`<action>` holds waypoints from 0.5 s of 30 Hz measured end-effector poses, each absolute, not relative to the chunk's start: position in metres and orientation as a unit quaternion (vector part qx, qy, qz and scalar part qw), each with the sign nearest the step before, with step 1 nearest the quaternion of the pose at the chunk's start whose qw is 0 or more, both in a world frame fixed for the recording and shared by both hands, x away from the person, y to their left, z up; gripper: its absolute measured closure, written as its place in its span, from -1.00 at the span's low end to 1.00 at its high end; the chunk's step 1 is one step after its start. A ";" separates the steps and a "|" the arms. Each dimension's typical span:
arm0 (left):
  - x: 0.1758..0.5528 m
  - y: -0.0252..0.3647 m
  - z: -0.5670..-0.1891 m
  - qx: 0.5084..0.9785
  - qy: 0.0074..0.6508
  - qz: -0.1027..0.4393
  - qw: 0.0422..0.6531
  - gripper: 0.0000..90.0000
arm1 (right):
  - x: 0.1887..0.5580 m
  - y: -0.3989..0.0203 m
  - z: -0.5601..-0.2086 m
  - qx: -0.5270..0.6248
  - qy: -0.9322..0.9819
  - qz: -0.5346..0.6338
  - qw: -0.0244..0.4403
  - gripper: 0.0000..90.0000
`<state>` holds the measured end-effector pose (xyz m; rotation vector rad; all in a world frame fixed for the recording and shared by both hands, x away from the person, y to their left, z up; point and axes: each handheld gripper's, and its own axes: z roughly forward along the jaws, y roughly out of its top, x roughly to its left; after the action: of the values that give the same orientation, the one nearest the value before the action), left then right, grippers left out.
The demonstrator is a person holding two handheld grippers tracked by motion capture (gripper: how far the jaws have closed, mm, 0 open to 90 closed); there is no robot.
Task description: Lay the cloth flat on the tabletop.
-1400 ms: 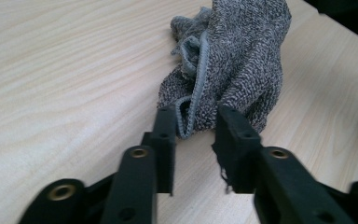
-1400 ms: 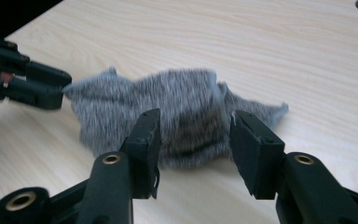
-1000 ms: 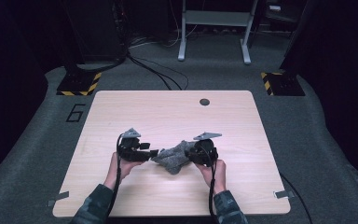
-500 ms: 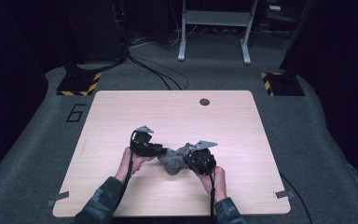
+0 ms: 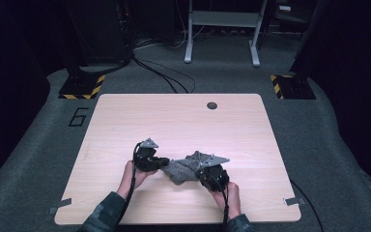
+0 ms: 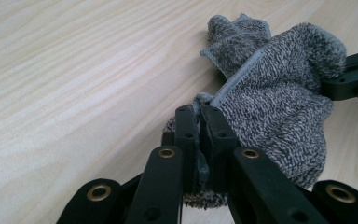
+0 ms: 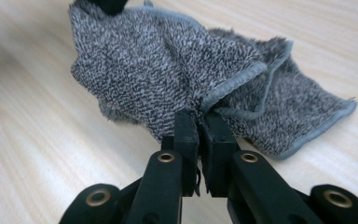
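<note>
This looks like a lab or test room: a plain wooden table (image 5: 183, 130) stands on grey carpet (image 5: 319, 145) marked with a number 6 (image 5: 78, 117), amid yellow-black hazard-striped stand bases (image 5: 82, 87), loose floor cables (image 5: 159, 72) and a metal frame (image 5: 221, 29) (dark surroundings).

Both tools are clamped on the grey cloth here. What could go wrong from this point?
1. Each tool, left tool and right tool, pinches only a thin bit of the grey cloth near its hemmed edge, so a pull apart might slip the fabric out.
2. The cloth is bunched and folded over itself between them; lifting may leave it twisted rather than spread flat on the table.
</note>
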<state>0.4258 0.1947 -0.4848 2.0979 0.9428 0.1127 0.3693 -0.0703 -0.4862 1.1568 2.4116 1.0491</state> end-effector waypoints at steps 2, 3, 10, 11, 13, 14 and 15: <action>0.420 0.195 -0.487 0.832 0.374 0.046 0.408 0.89 | 0.367 -0.070 -0.491 0.390 0.838 0.358 0.133 0.90; 0.418 0.195 -0.488 0.834 0.372 0.048 0.405 0.87 | 0.365 -0.069 -0.494 0.388 0.841 0.354 0.128 0.90; 0.409 0.198 -0.486 0.842 0.367 0.068 0.390 0.35 | 0.357 -0.065 -0.500 0.361 0.856 0.347 0.125 0.65; 0.408 0.198 -0.484 0.843 0.367 0.074 0.386 0.17 | 0.356 -0.067 -0.497 0.366 0.850 0.356 0.126 0.57; 0.406 0.198 -0.476 0.842 0.361 0.089 0.391 0.02 | 0.356 -0.075 -0.488 0.371 0.841 0.374 0.125 0.48; 0.405 0.198 -0.472 0.843 0.358 0.093 0.390 -0.09 | 0.357 -0.080 -0.483 0.376 0.836 0.379 0.127 0.43; 0.404 0.196 -0.469 0.842 0.357 0.097 0.393 -0.15 | 0.359 -0.085 -0.478 0.379 0.832 0.383 0.131 0.41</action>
<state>0.4039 0.1961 -0.4693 2.1355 0.9060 0.2470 0.3593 -0.0848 -0.4780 1.1005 2.4167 1.1139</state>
